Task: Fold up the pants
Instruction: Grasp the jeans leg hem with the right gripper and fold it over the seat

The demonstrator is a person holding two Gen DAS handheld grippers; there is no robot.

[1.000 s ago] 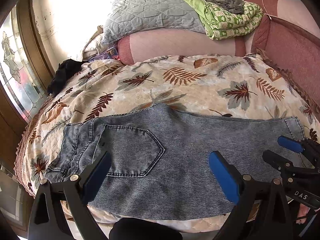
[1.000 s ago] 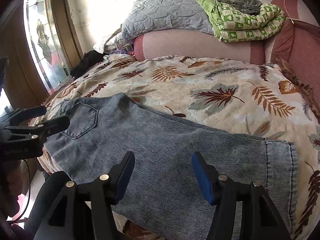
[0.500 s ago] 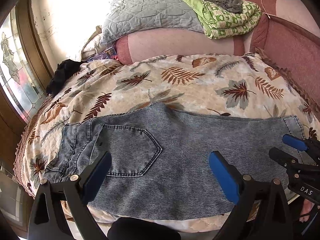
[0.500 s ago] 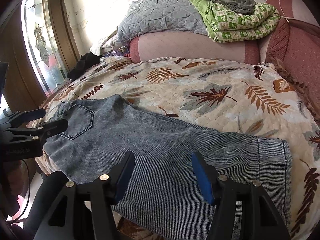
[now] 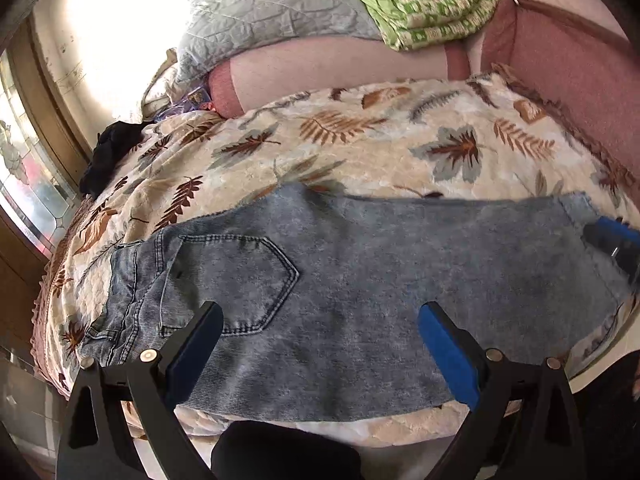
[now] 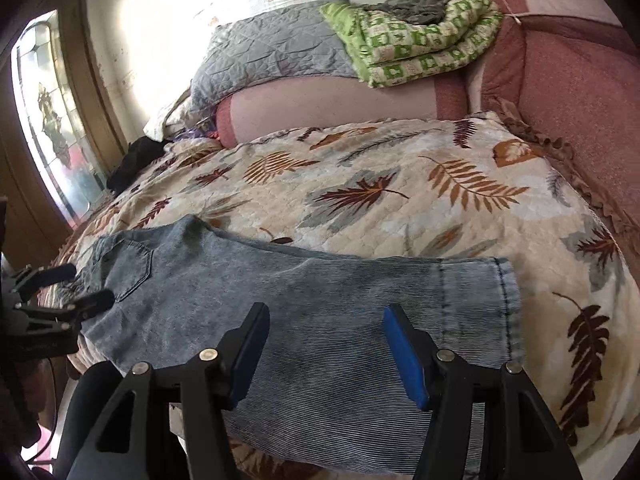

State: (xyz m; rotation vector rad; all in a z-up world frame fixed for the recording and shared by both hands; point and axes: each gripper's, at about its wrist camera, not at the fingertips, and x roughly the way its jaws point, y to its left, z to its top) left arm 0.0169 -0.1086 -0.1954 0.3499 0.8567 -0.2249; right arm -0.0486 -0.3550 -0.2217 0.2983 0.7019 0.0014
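Blue denim pants point(image 5: 360, 272) lie flat along the front edge of the bed, folded leg on leg, waist and back pocket point(image 5: 248, 280) to the left, hem to the right. They also show in the right wrist view point(image 6: 312, 300). My left gripper point(image 5: 320, 344) is open and empty above the seat and thigh area. My right gripper point(image 6: 324, 344) is open and empty above the lower leg, near the hem point(image 6: 508, 304). The right gripper shows at the right edge of the left wrist view point(image 5: 612, 240). The left gripper shows at the left edge of the right wrist view point(image 6: 60, 292).
The bed has a leaf-print quilt point(image 5: 380, 140). A grey pillow point(image 5: 272, 20) and a green checked blanket point(image 5: 424, 4) lie on a pink bolster point(image 5: 340, 72) at the head. A dark garment point(image 5: 108, 152) lies at the left edge by a stained-glass window point(image 6: 52, 128).
Both grippers have moved a little forward and up over the pants. The right gripper has slid further right in the left wrist view. The pants have not moved.
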